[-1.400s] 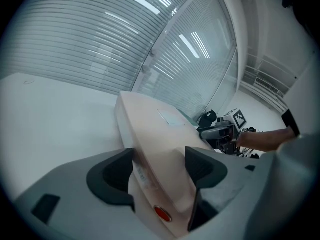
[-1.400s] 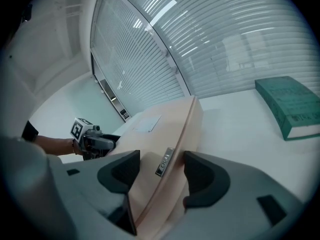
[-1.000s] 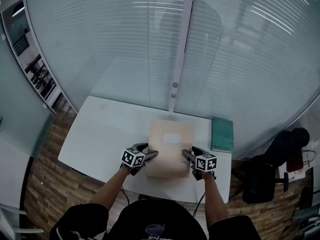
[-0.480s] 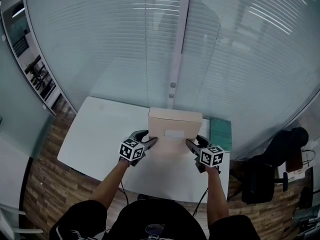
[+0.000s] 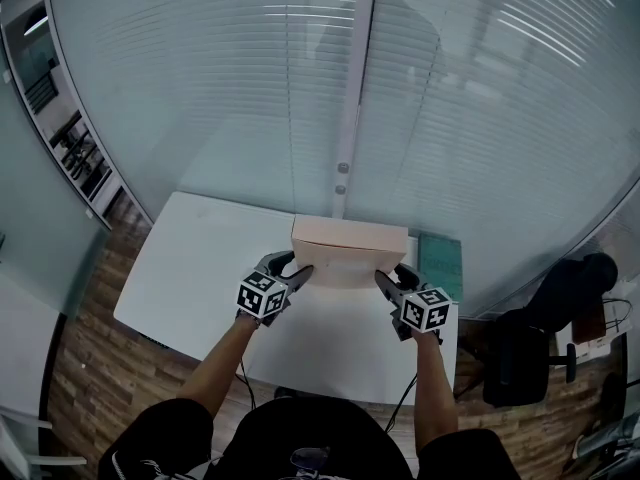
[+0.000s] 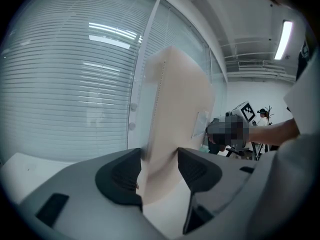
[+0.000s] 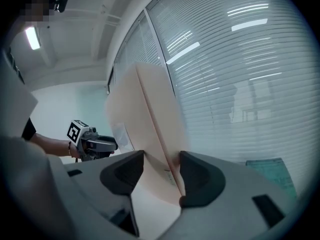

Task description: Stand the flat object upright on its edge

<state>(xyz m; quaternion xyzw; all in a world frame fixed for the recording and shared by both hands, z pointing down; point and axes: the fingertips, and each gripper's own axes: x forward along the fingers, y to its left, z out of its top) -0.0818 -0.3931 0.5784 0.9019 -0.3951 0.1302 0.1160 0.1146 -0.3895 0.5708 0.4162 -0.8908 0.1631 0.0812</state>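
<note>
A flat tan cardboard box [image 5: 350,253] stands almost upright on its far edge on the white table [image 5: 190,258], with its top edge towards me. My left gripper [image 5: 296,271] grips the box's left side and my right gripper [image 5: 385,278] its right side. In the left gripper view the box [image 6: 175,114] fills the gap between the jaws of the left gripper [image 6: 159,171], and both pads touch it. In the right gripper view the box [image 7: 145,119] sits likewise in the right gripper [image 7: 161,176]. Both pairs of jaws have just been closing on the box.
A green book [image 5: 440,258] lies at the table's back right, close behind the box. A glass wall with blinds [image 5: 300,88] runs right behind the table. A dark chair [image 5: 540,343] stands off the table's right end.
The box has swung from lying flat to nearly upright. Both grippers rose with its near edge and moved away from me. Its white label no longer shows in the head view.
</note>
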